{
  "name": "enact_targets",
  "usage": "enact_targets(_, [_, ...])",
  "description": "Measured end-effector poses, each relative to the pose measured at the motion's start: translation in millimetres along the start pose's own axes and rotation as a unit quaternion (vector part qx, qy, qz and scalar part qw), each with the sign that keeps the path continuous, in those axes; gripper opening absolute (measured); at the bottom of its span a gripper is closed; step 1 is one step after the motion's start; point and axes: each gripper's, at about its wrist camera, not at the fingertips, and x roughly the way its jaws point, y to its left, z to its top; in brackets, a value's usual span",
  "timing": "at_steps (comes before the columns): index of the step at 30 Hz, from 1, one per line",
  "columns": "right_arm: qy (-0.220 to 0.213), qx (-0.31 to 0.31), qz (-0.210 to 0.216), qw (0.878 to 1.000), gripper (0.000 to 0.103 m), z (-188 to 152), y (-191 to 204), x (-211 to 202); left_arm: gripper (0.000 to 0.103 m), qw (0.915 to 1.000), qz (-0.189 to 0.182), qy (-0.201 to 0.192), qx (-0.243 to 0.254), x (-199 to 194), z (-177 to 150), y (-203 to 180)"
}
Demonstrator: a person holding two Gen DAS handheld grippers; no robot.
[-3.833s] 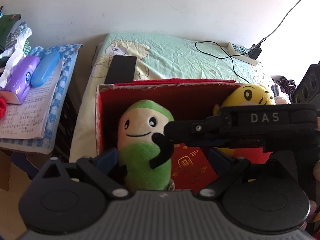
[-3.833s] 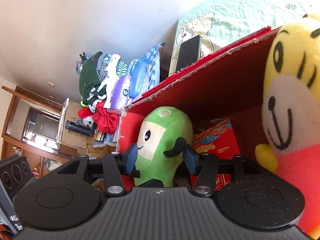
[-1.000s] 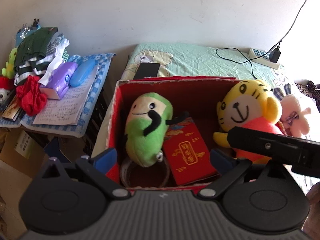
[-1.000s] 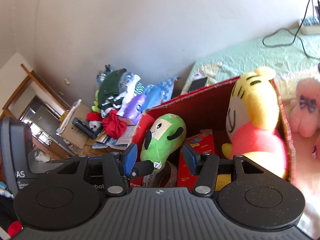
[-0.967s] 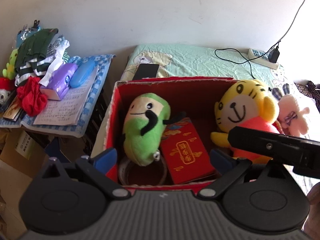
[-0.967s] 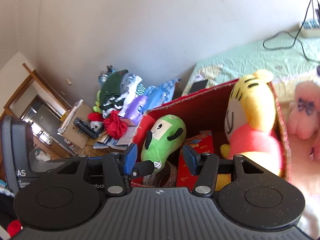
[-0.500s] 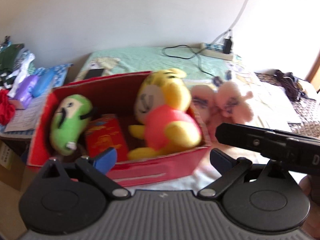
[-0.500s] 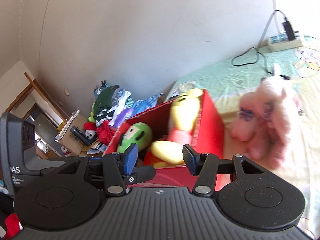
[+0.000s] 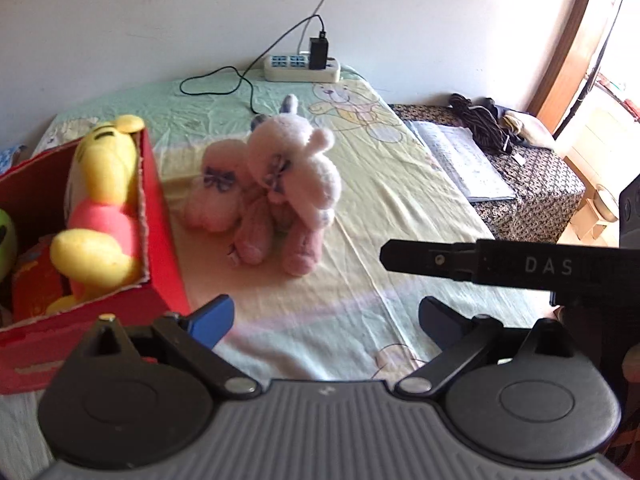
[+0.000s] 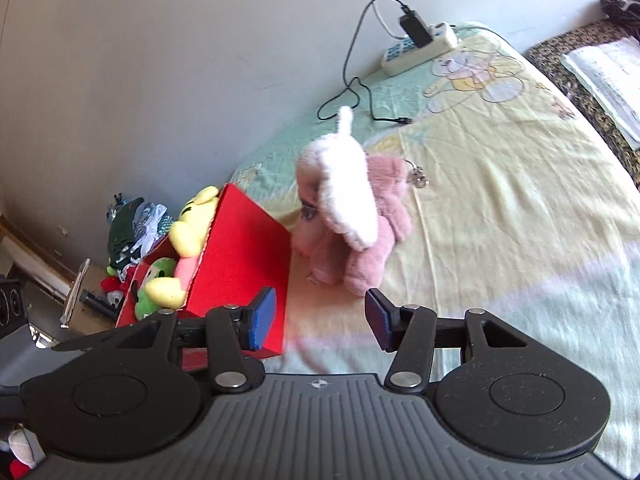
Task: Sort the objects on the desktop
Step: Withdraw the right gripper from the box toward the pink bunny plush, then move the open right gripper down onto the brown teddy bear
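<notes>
A pink plush rabbit (image 9: 280, 192) (image 10: 348, 220) lies on the bed sheet (image 9: 392, 200) just right of the red box (image 9: 156, 240) (image 10: 240, 256). The box holds a yellow tiger plush (image 9: 100, 200) (image 10: 188, 240), and a green plush (image 10: 154, 284) shows at its left. My left gripper (image 9: 326, 316) is open, above the sheet in front of the rabbit. My right gripper (image 10: 320, 318) is open too, with the rabbit just beyond its fingertips. The right gripper's black body (image 9: 500, 266) crosses the left wrist view at the right.
A white power strip (image 9: 302, 69) (image 10: 420, 46) with a black plug and cable lies at the head of the bed by the wall. A patterned bench (image 9: 532, 176) with an open book (image 9: 460, 160) stands to the right. Clothes (image 10: 132, 224) pile beyond the box.
Both grippers have swung right, away from the box interior toward the pink rabbit. The green plush stays in the box, and both grippers remain open.
</notes>
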Motion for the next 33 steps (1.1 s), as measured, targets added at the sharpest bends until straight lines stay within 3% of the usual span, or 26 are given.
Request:
enact_targets(7, [-0.009, 0.035, -0.054, 0.998, 0.048, 12.4, -31.2, 17.4, 0.099, 0.9991, -0.039, 0.017, 0.004, 32.4, 0.8, 1.9])
enact_targets(13, [-0.001, 0.046, -0.072, 0.996, 0.047, 25.0, -41.0, 42.9, 0.099, 0.9986, -0.033, 0.024, 0.033, 57.5, 5.7, 2.9])
enact_targets(18, [0.01, 0.092, -0.058, 0.994, 0.047, 33.8, -51.5, 63.4, 0.099, 0.9971, -0.048, 0.027, 0.052, 69.0, 8.7, 6.1])
enact_targets(21, [0.018, 0.089, -0.061, 0.994, 0.047, 38.2, -50.8, 75.9, 0.099, 0.9962, -0.059, 0.028, 0.058, 79.1, 10.3, 8.2])
enact_targets(33, [0.06, 0.112, -0.011, 0.992, 0.047, 61.4, -66.2, 106.5, 0.099, 0.9982, -0.027, 0.04, 0.036, 114.0, 17.3, 7.9])
